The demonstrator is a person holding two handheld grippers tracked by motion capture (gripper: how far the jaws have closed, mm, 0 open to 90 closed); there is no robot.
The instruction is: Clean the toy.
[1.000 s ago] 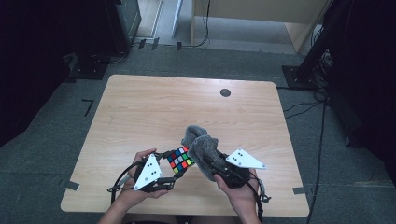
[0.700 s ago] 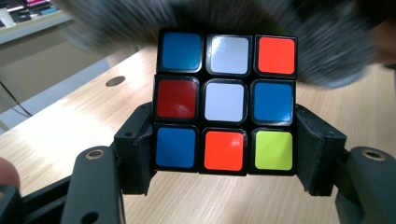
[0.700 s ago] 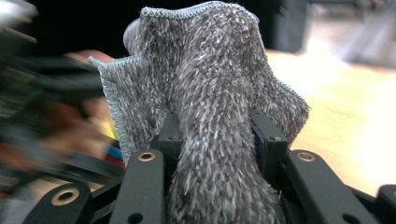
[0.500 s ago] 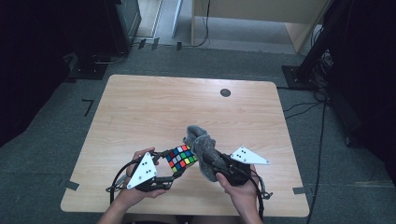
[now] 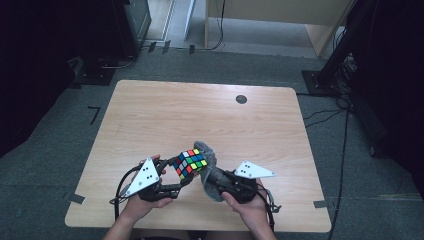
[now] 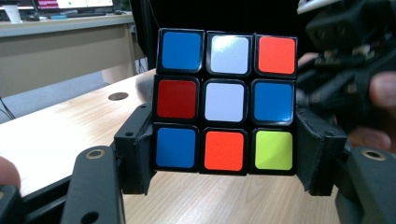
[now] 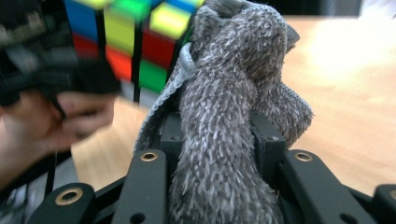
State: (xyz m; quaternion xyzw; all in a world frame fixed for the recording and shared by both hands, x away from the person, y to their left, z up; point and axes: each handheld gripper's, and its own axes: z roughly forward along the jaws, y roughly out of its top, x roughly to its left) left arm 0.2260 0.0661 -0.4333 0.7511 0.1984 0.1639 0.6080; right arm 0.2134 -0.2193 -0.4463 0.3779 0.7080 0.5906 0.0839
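A multicoloured puzzle cube point(image 5: 190, 164) hangs just above the table's near edge, clamped between the two black jaws of my left gripper point(image 5: 176, 176). In the left gripper view the cube point(image 6: 226, 103) shows a face of blue, white, orange, red and yellow-green squares, and my left gripper point(image 6: 226, 158) grips its lower sides. My right gripper point(image 5: 209, 181) is shut on a grey fuzzy cloth point(image 5: 211, 159) that presses against the cube's right side. In the right gripper view the cloth point(image 7: 224, 116) bunches up between the jaws of my right gripper point(image 7: 219, 140), with the cube point(image 7: 135, 42) blurred behind it.
The wooden table point(image 5: 200, 120) has a dark round hole point(image 5: 241, 99) near its far edge. Dark equipment and cables stand on the grey floor beyond. A wooden desk base point(image 5: 270, 20) stands at the back.
The cube has tilted and shifted slightly in my left gripper while the cloth in my right gripper has slid down along its right side. Both hands have edged a little.
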